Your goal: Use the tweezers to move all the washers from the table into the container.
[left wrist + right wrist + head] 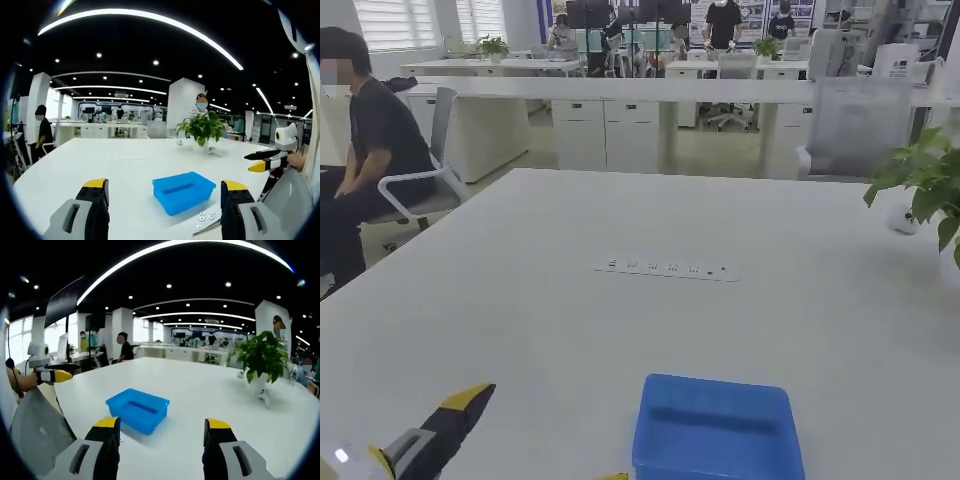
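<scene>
- Nearest you, the left gripper (163, 185) stands with its jaws spread wide and nothing between them. The right gripper (161, 423) is spread the same way and is also empty.
- Just past the left gripper's right-hand jaw, a small cluster of washers (206, 216) lies on the white table (100, 165). They sit beside the near corner of the blue container (182, 190), apart from it.
- A slim metal piece next to the washers, which you can take for the tweezers (209, 226), lies flat on the table with one end cut off behind that jaw.
- Judged from this, the job has yet to start: the tweezers are not picked up and every visible washer is still to be carried. The container sits open-topped mid-table in front of you, and what shows of its floor looks bare.
- The washers are too small to count with certainty, and the container's near wall hides part of its floor in both gripper views.
- The head view's lower edge crops the container and a yellow-tipped gripper (435, 435) at lower left. Too little of it shows to tell which side it is or how its jaws stand.
- Beyond the container, a power strip (665, 268) lies flat on the table, and a potted plant (262, 357) stands near the far edge.
</scene>
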{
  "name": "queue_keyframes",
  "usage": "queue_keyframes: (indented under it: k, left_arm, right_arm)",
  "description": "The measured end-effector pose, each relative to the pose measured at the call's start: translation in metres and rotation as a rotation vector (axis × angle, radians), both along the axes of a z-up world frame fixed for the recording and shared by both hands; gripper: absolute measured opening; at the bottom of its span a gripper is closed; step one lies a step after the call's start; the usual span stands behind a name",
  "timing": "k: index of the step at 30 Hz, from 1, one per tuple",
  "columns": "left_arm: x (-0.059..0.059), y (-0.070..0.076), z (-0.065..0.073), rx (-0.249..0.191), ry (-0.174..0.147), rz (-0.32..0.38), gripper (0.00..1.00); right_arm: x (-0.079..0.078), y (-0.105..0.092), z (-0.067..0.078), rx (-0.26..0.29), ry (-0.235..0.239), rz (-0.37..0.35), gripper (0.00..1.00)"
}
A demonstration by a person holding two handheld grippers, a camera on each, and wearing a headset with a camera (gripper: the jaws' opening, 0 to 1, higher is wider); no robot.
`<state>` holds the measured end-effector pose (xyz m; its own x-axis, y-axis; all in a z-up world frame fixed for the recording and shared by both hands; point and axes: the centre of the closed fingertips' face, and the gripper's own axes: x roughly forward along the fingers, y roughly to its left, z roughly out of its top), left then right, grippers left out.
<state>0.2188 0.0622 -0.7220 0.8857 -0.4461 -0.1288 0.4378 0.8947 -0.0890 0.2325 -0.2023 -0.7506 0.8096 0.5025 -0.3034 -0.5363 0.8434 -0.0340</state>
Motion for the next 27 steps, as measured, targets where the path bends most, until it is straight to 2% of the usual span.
queue_keyframes:
  k: [1,2,4,5,6,7,9,10,11,12,13,14,15,17,18,20,23,25,27]
  left_arm:
    - [-0.002,-0.004,-0.008,-0.008,0.057,-0.027,0.94]
    - [-0.003,-0.006,-0.013,0.003,0.088,-0.040,0.92]
    - [-0.005,0.001,-0.028,0.136,0.152,-0.043,0.83]
    - [-0.008,0.002,-0.035,0.214,0.160,-0.062,0.76]
    - [-0.010,-0.002,-0.038,0.224,0.170,-0.085,0.73]
    - [-0.012,-0.008,-0.040,0.215,0.191,-0.114,0.72]
    - [-0.016,-0.015,-0.045,0.214,0.229,-0.161,0.70]
    - [-0.017,-0.017,-0.048,0.224,0.247,-0.186,0.68]
    - [-0.021,-0.021,-0.054,0.233,0.289,-0.219,0.64]
    - [-0.022,-0.024,-0.058,0.245,0.304,-0.249,0.60]
    - [-0.022,-0.023,-0.065,0.297,0.329,-0.267,0.56]
    - [-0.022,-0.023,-0.070,0.336,0.339,-0.284,0.51]
    - [-0.024,-0.022,-0.079,0.373,0.382,-0.306,0.48]
    - [-0.024,-0.025,-0.086,0.392,0.414,-0.341,0.44]
    - [-0.025,-0.029,-0.090,0.396,0.435,-0.372,0.44]
    - [-0.024,-0.033,-0.096,0.414,0.452,-0.419,0.40]
    - [-0.021,-0.042,-0.102,0.454,0.454,-0.476,0.33]
    - [-0.023,-0.048,-0.109,0.471,0.485,-0.527,0.31]
    - [-0.022,-0.054,-0.115,0.506,0.481,-0.572,0.27]
  right_arm:
    - [-0.003,0.001,-0.008,-0.029,0.047,0.010,0.66]
    - [-0.004,0.003,-0.011,-0.050,0.057,0.024,0.65]
    - [-0.008,0.006,-0.017,-0.108,0.091,0.063,0.63]
    - [-0.010,0.007,-0.019,-0.132,0.107,0.076,0.63]
    - [-0.011,0.008,-0.020,-0.149,0.121,0.087,0.63]
    - [-0.012,0.010,-0.021,-0.164,0.134,0.102,0.61]
    - [-0.015,0.015,-0.022,-0.185,0.159,0.157,0.53]
    - [-0.013,0.018,-0.019,-0.177,0.154,0.161,0.46]
    - [-0.014,0.026,-0.016,-0.162,0.159,0.202,0.41]
    - [-0.015,0.031,-0.016,-0.142,0.168,0.223,0.37]
    - [-0.014,0.039,-0.016,-0.117,0.179,0.239,0.34]
    - [-0.015,0.044,-0.017,-0.113,0.191,0.259,0.33]
    - [-0.016,0.051,-0.022,-0.110,0.214,0.286,0.31]
    - [-0.017,0.059,-0.028,-0.123,0.231,0.309,0.28]
    - [-0.022,0.066,-0.033,-0.141,0.252,0.352,0.25]
    - [-0.025,0.075,-0.043,-0.191,0.272,0.395,0.20]
    - [-0.031,0.085,-0.055,-0.267,0.289,0.453,0.18]
    - [-0.035,0.091,-0.061,-0.299,0.288,0.492,0.18]
    - [-0.039,0.096,-0.069,-0.335,0.300,0.527,0.17]
